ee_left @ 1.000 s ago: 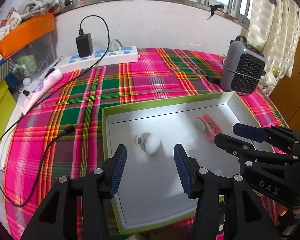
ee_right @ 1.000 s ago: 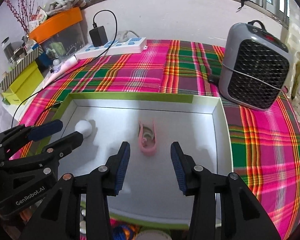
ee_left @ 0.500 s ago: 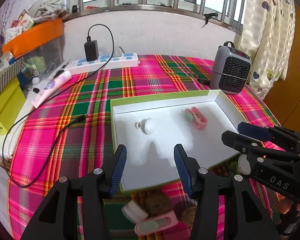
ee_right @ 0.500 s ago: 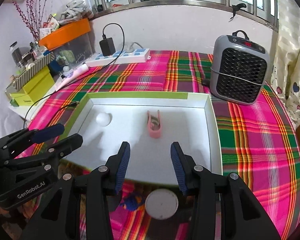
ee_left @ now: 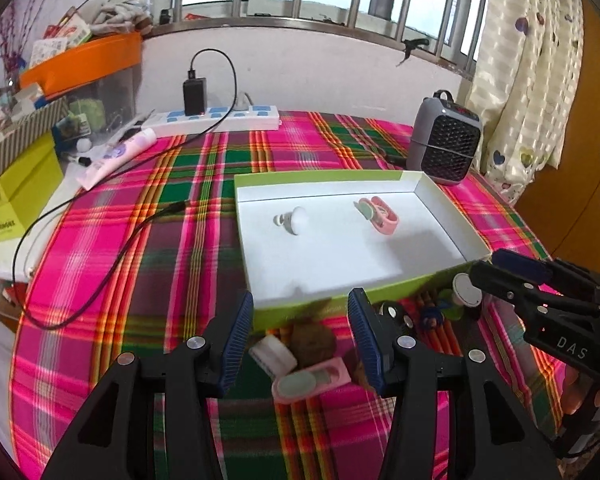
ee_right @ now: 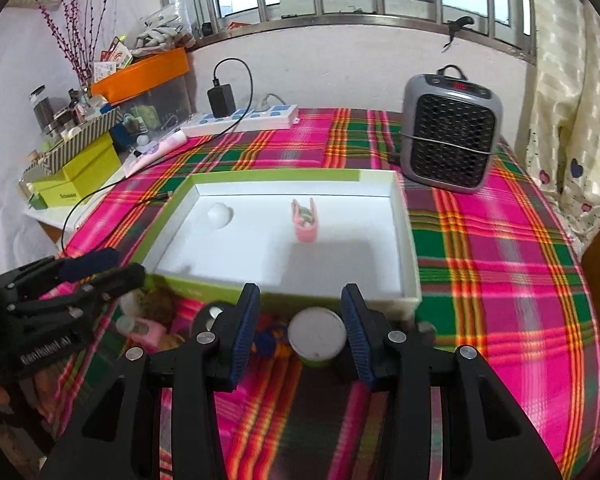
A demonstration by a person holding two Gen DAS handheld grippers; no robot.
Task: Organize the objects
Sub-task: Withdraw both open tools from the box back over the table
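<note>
Both grippers hang empty over a cluttered plaid tablecloth point(ee_right: 500, 248), jaws parted and grasping nothing. Between the fingers of the left gripper point(ee_left: 298, 338), just in front of the green-edged tray point(ee_left: 448, 216), lie a brown fuzzy lump point(ee_left: 314, 340), a white ribbed cap point(ee_left: 272, 354) and a pink case with a pale green disc point(ee_left: 312, 380). The right gripper point(ee_right: 300, 338) frames a white-lidded green cup point(ee_right: 317, 336) beside a blue-and-orange trinket point(ee_right: 270, 340), also just in front of the tray. Inside the tray rest a white round-headed object point(ee_left: 296, 220) and a pink clip-like case point(ee_left: 378, 218). Sorting appears partly done: the pile in front of the tray awaits pickup, and the next move likely calls for lowering one gripper around a single item, the cup being the cleanest target. Lettering on the gripper bodies reads "DAS" on the right, seen from the left wrist, and apparently "GenRobot.AI" on the left, blurred. Beyond the tray stands a grey fan heater point(ee_right: 452, 132); its red display is unreadable.
</note>
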